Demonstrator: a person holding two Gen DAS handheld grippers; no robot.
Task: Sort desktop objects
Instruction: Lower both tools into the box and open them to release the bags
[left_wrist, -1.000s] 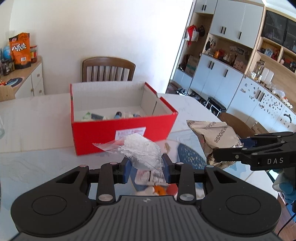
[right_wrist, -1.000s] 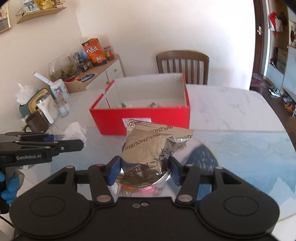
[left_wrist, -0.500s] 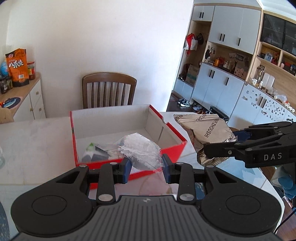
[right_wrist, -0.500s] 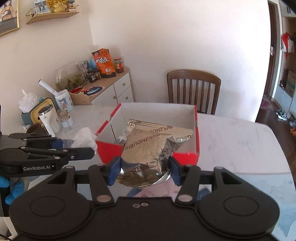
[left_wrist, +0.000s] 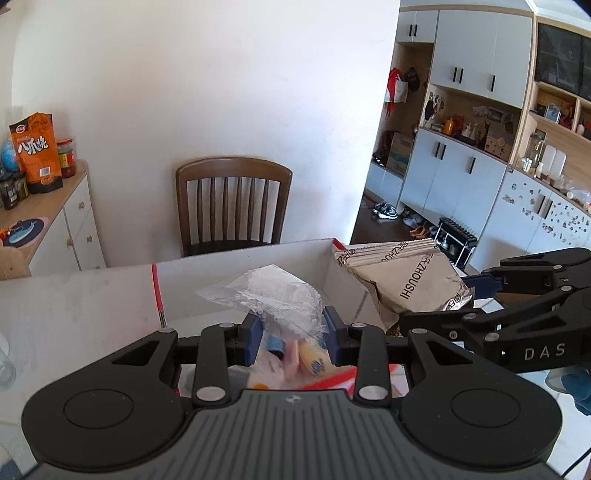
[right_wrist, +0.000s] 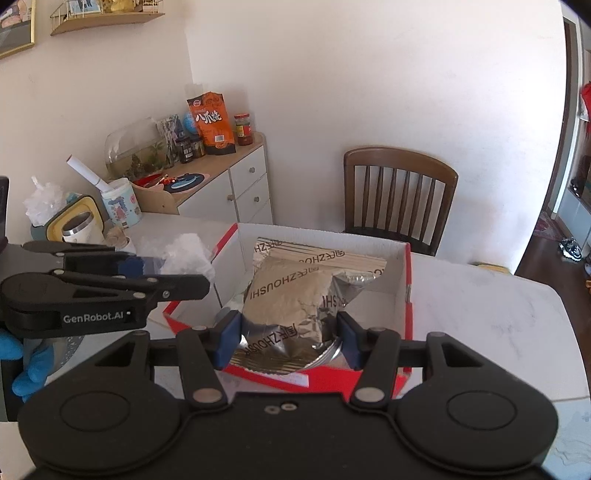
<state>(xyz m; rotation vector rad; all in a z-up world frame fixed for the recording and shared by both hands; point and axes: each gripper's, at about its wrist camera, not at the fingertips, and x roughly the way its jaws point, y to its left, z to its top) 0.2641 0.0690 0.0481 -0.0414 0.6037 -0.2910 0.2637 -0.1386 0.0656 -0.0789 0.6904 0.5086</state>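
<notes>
Left tool (left_wrist: 292, 334) clamped on clear bag (left_wrist: 271, 295), right tool (right_wrist: 288, 338) clamped on foil pouch (right_wrist: 295, 295); lower both inside red box (right_wrist: 405, 295) toward 12 o'clock, then part fingers

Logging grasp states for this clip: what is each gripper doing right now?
Left gripper: closed on the clear plastic bag.
Right gripper: closed on the silver foil packet.

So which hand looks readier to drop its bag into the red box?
Probably right: its hand-held gripper holds the silver foil bag over the red cardboard box.
</notes>
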